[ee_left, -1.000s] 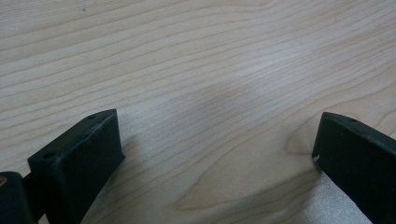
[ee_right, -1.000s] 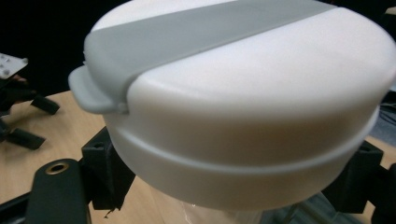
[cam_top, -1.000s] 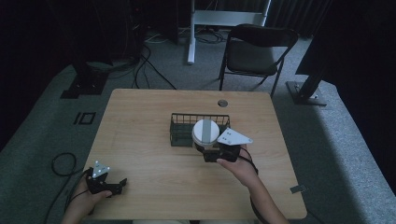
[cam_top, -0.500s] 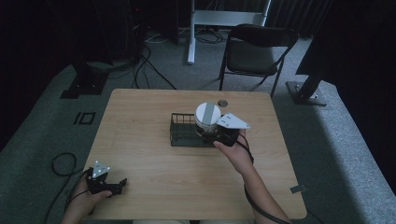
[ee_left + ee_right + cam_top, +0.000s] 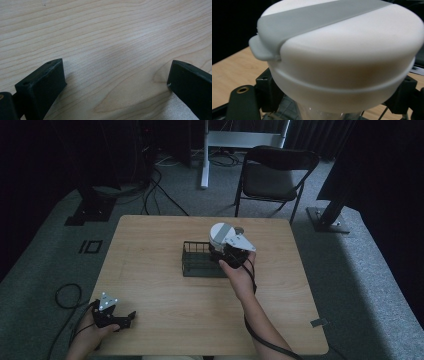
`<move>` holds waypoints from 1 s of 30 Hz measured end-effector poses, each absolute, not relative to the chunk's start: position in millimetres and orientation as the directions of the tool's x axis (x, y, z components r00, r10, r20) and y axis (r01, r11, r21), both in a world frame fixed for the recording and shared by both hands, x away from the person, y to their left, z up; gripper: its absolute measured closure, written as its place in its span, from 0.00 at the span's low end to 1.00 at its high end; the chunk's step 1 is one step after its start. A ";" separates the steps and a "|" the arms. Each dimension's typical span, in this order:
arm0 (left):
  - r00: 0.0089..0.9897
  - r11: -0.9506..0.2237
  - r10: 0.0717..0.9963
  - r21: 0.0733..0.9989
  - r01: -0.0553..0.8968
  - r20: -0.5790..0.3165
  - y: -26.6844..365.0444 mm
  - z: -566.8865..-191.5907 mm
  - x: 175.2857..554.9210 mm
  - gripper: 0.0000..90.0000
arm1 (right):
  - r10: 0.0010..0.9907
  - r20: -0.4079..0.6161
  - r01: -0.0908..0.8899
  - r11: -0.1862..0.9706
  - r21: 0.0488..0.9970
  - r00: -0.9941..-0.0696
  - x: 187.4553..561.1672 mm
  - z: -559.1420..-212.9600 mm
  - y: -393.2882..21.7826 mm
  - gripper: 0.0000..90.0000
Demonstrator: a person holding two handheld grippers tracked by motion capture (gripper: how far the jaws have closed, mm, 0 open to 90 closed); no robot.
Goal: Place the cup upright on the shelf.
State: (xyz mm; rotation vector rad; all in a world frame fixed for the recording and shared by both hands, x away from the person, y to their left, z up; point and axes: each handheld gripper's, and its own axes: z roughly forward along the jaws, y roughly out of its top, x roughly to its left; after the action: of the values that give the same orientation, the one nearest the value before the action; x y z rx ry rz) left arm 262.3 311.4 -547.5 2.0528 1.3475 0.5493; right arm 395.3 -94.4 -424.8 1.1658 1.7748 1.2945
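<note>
One clear bottle with a white and grey lid [image 5: 220, 235], one black wire basket [image 5: 196, 262], one small round dark disc [image 5: 239, 230] and two black handheld grippers [image 5: 227, 251] [image 5: 129, 318] are at one light wooden surface [image 5: 165, 295]; one black folding chair [image 5: 272, 175] stands behind.

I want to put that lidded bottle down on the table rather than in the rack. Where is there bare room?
The table is bare left of the wire rack, between it and the left gripper at the near left corner. Bare too: the near strip and the right edge. It is crowded where the right gripper holds the bottle at the rack.
</note>
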 end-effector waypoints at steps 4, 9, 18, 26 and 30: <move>0.394 -0.292 0.919 0.689 0.663 0.009 311.5 -547.5 262.3 0.02 | 0.937 0.002 0.314 0.115 0.943 -0.350 399.3 -429.9 -87.1 0.20; 0.394 -0.291 0.919 0.689 0.663 0.009 311.4 -547.5 262.2 0.02 | 0.960 -0.014 0.323 0.108 0.940 -0.278 402.5 -436.3 -78.1 0.20; 0.395 -0.292 0.919 0.689 0.663 0.009 311.5 -547.5 262.2 0.02 | 0.979 -0.003 0.370 0.080 0.926 -0.205 406.6 -452.2 -63.5 0.20; 0.396 -0.291 0.918 0.690 0.663 0.008 311.8 -547.5 262.3 0.02 | 0.983 -0.019 0.398 0.092 0.913 -0.183 413.7 -463.9 -57.6 0.20; 0.395 -0.291 0.919 0.690 0.663 0.008 311.6 -547.5 262.3 0.02 | 0.981 -0.027 0.414 0.106 0.904 -0.192 414.8 -466.1 -55.3 0.20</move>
State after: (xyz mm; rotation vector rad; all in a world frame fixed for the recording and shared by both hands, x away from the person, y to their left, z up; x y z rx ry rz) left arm 262.3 311.6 -547.5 2.0524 1.3468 0.5487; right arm 414.8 -55.3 -466.1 1.3768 1.7015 1.0525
